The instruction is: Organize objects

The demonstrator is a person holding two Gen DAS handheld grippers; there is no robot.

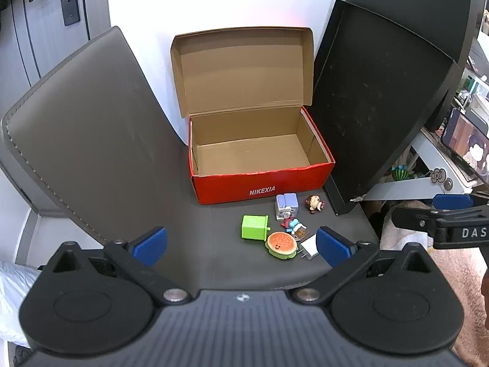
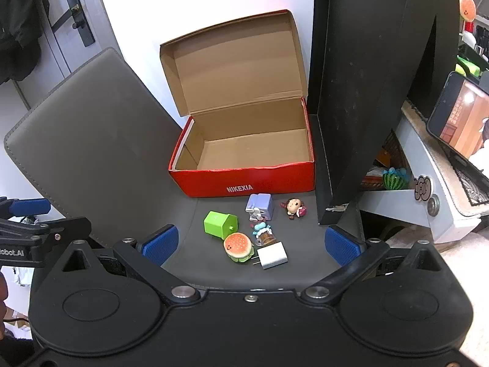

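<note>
An open red box with a raised lid stands empty on a dark leather seat. In front of it lie small toys: a green cube, a burger toy, a pale blue block, a monkey figure, a blue figure on a small jar and a white plug. My left gripper hovers open before them. My right gripper also stands open, with nothing held.
A grey cushion leans at the left. A black board stands at the right of the box. Beyond it sit a grey drawer unit and a phone. A white wall rises behind.
</note>
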